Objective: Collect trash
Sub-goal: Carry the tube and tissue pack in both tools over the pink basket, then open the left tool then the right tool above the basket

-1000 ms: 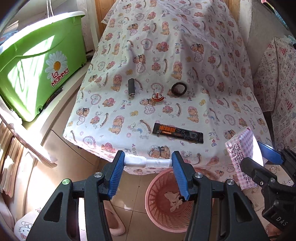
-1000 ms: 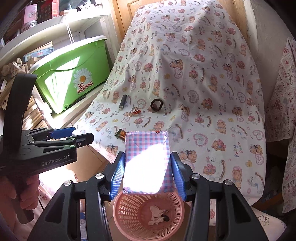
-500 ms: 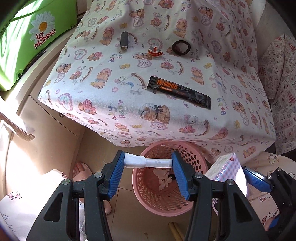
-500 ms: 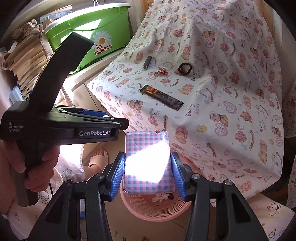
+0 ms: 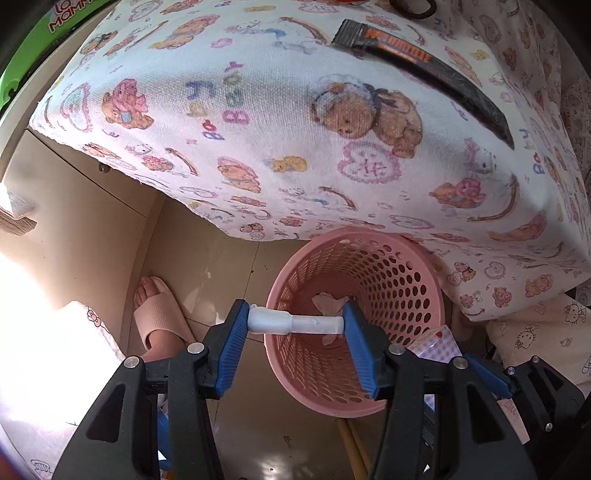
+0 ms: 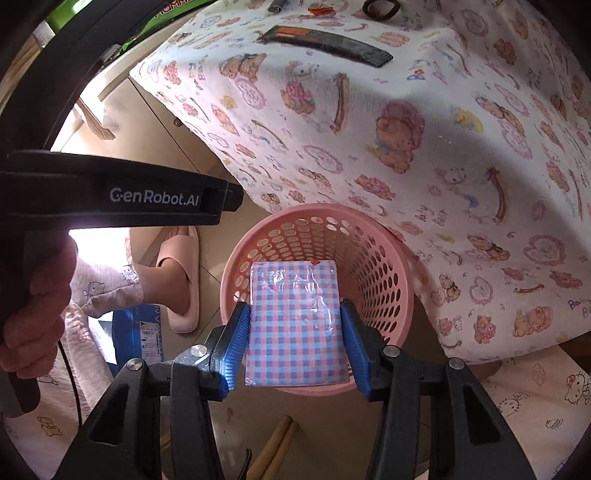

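Note:
A pink perforated waste basket stands on the tiled floor under the edge of the cloth-covered table. My left gripper is shut on a small white tube, held crosswise over the basket's left rim. In the right wrist view, my right gripper is shut on a pink-and-blue checkered packet, which hangs right above the basket. A crumpled scrap lies at the basket's bottom. A black and orange wrapper rests on the tablecloth, also visible as the wrapper in the right wrist view.
The bear-print tablecloth hangs over the basket's far side. A foot in a pink slipper stands left of the basket. A black hair ring lies on the table. Wooden sticks lie on the floor. The left device body crosses the right view.
Both grippers have sunk from table height down to the basket and tipped to point at the floor. The tube and the packet stayed gripped; the basket now looms large.

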{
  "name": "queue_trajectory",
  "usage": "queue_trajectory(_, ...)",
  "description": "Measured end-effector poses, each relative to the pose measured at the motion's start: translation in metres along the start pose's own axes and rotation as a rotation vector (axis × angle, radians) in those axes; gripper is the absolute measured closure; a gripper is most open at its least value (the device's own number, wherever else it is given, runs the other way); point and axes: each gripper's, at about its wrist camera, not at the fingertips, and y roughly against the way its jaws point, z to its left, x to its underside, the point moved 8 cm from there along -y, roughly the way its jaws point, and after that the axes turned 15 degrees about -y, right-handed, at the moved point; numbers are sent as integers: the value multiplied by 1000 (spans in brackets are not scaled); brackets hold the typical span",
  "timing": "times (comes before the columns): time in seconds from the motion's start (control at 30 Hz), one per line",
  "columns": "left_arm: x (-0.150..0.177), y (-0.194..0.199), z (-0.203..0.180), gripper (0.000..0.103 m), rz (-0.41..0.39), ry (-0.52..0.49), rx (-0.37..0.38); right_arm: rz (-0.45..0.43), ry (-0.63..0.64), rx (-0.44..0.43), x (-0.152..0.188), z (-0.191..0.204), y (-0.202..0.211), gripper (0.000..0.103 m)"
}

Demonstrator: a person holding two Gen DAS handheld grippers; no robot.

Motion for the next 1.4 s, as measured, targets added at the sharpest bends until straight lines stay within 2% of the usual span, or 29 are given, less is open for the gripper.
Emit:
queue_trajectory(0.2, 4, -26, -6, 52, 47, -2, 18, 51, -2, 59, 6, -8, -36, 51)
queue_trajectory(0.3, 9, -39, -5, 52, 81, 4, 6, 77, -18, 63, 8, -12, -49, 51)
queue_trajectory(0.47, 15, -54, -1, 52, 119, 64, 53, 88, -54, 37, 12, -17, -53, 51)
queue_trajectory(0.6, 20, -68, 0, 52, 156, 84, 62, 149, -112, -6, 18, -22, -60, 51)
queue_trajectory(0.7, 26, -79, -7, 52, 185, 119, 136, 206, -171, -28, 24, -29, -69, 51)
queue_trajectory(0.8, 33, -88, -15, 52, 209, 139, 183, 222, -202, -24, 24, -36, -75, 51)
queue_trajectory(0.93, 36, -94, -16, 52, 221, 124, 145, 226, -238, -30, 23, -42, -75, 51)
queue_trajectory(1.1, 40, -98, -14, 52, 245, 139, 155, 226, -232, -20, 24, -44, -75, 50)
queue_trajectory(1.17, 41, -98, -14, 47, 252, 140, 152, 230, -230, -10, 25, -43, -79, 50)
queue_trajectory(1.23, 43, -97, -13, 36, 256, 141, 145, 229, -232, -1, 25, -44, -82, 50)
queue_trajectory(1.4, 44, -93, -9, 30, 262, 154, 125, 235, -234, 29, 26, -48, -89, 47)
